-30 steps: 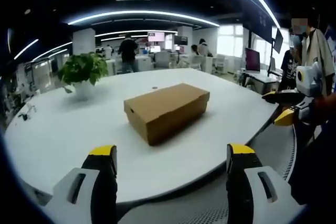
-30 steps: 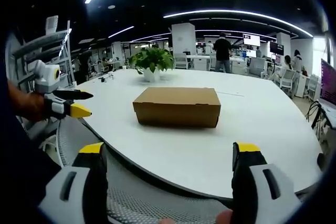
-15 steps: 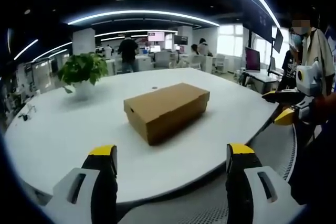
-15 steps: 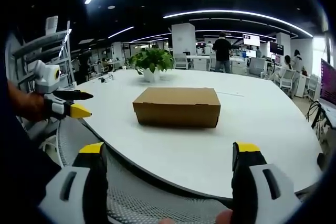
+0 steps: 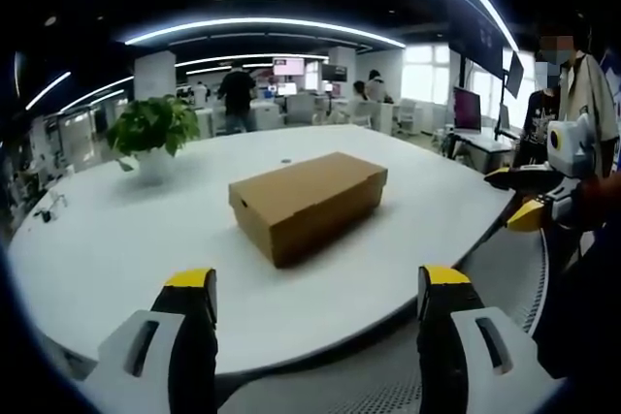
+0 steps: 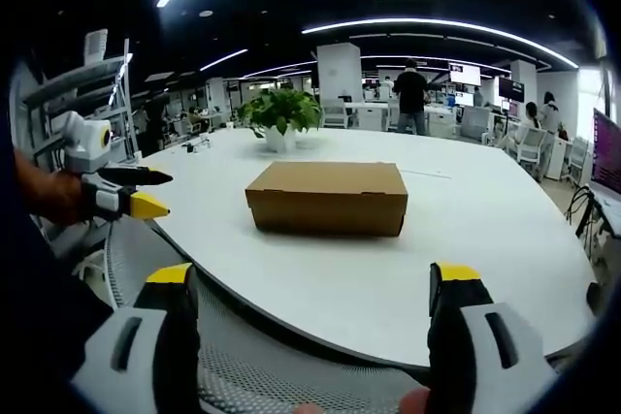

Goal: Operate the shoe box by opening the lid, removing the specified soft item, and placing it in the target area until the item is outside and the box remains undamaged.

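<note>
Nearest in the left gripper view, the left hand-held gripper (image 5: 315, 312) stands with its jaws spread wide and empty, short of the near rim of the round white surface (image 5: 116, 239); the right hand-held gripper (image 6: 315, 312) in its own view is likewise wide apart and holds nothing. Both are well back from the shoe box (image 5: 309, 203), which lies closed near the middle of the surface, lid seated flush. The box looks like light, thin cardboard, stiff along its edges but easily creased, so the lid probably wants lifting by its lower lip at a short end or corner while the other gripper steadies the base; the soft item inside is hidden. Bare surface lies on every side of the box, giving room to set the item down. Beyond the box, near the far rim, stands a potted plant (image 5: 152, 133), well apart.
</note>
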